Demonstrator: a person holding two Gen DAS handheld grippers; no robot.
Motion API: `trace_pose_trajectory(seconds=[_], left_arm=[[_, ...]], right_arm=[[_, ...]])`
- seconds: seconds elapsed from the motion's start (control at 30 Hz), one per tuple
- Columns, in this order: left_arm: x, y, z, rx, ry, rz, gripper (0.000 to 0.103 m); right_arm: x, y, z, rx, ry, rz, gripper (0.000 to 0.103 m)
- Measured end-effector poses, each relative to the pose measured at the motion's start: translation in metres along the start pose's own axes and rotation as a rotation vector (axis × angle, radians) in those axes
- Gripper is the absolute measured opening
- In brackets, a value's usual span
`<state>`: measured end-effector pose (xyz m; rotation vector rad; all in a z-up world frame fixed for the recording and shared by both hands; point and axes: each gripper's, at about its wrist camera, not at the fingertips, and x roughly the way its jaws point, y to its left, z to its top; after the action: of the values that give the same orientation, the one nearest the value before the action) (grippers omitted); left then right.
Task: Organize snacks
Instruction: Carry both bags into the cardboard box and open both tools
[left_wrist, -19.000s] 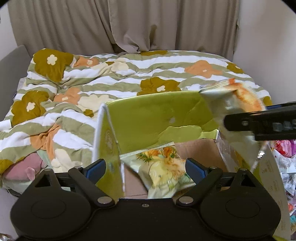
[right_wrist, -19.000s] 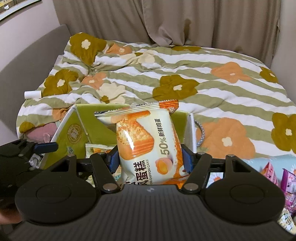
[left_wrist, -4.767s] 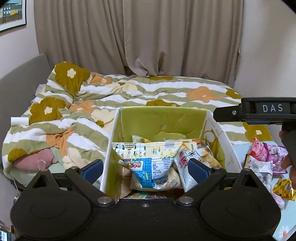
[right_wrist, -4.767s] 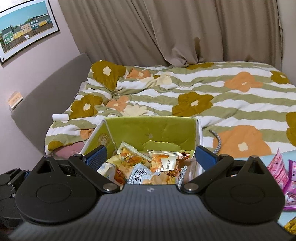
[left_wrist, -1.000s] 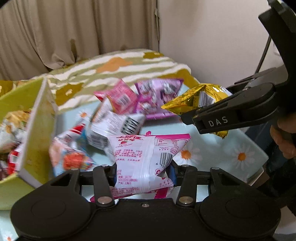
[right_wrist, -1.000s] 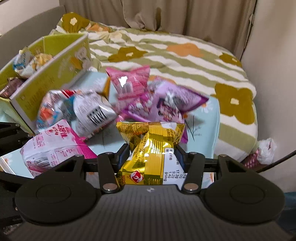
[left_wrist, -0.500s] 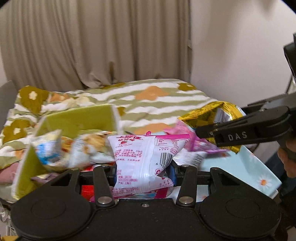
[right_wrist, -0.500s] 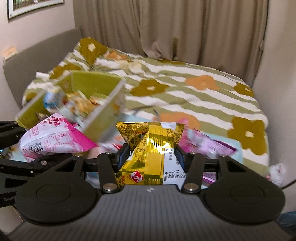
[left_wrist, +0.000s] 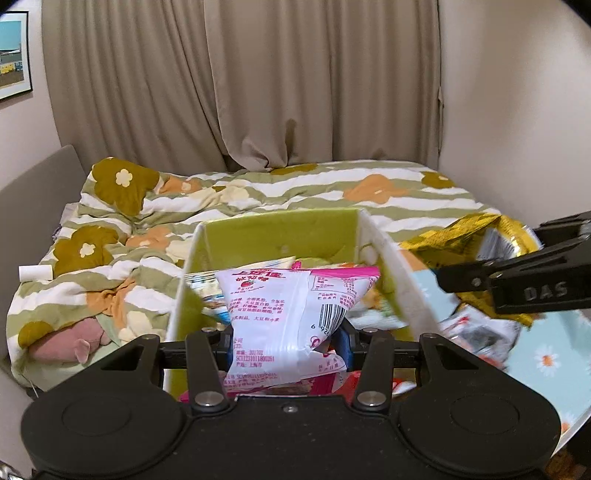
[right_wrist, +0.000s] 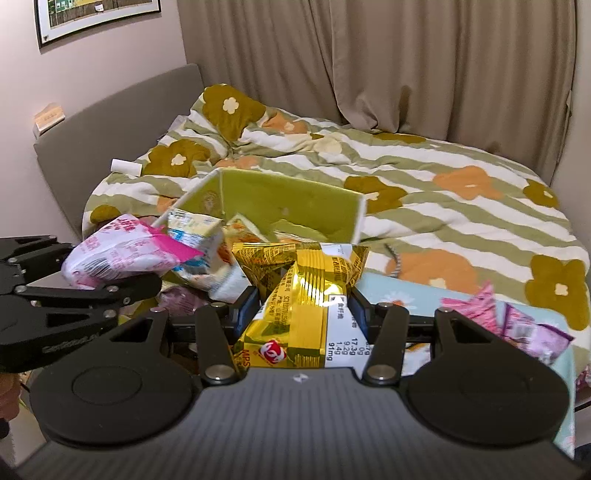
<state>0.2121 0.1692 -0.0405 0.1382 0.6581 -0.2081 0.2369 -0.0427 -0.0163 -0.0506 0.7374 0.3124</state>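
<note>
Left gripper (left_wrist: 286, 338) clamped on a pink packet (left_wrist: 291, 314), centre frame, held in front of the green box (left_wrist: 280, 236). Right gripper (right_wrist: 301, 314) clamped on a gold packet (right_wrist: 303, 291), lower centre, the box just behind it, upper centre. Box holds several packets (right_wrist: 195, 236). More pink ones (right_wrist: 517, 325) lie on the table (right_wrist: 410, 295), right edge. Bed (right_wrist: 424, 173) behind.
</note>
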Motion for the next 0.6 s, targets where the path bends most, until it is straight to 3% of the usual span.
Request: trace_pose_trajectory(seconds=[0.07, 0.1, 0.13, 0.4, 0.6], left_arm=[[0.010, 0.011, -0.004, 0.000, 0.022, -0.013, 0.068], [0.012, 0.016, -0.007, -0.006, 0.031, -0.019, 0.087], [0.012, 0.020, -0.010, -0.014, 0.025, -0.024, 0.096], [-0.002, 0.041, -0.029, -0.070, 0.019, -0.056, 0.096], [-0.012, 0.054, -0.038, -0.111, 0.021, -0.043, 0.096]], right_arm=[[0.008, 0.011, 0.002, 0.014, 0.004, -0.010, 0.066], [0.010, 0.015, 0.001, 0.023, 0.008, -0.015, 0.066], [0.014, 0.019, 0.001, 0.033, 0.014, -0.020, 0.066], [0.026, 0.036, -0.008, 0.072, 0.055, -0.070, 0.066], [0.033, 0.044, -0.007, 0.115, 0.060, -0.047, 0.066]])
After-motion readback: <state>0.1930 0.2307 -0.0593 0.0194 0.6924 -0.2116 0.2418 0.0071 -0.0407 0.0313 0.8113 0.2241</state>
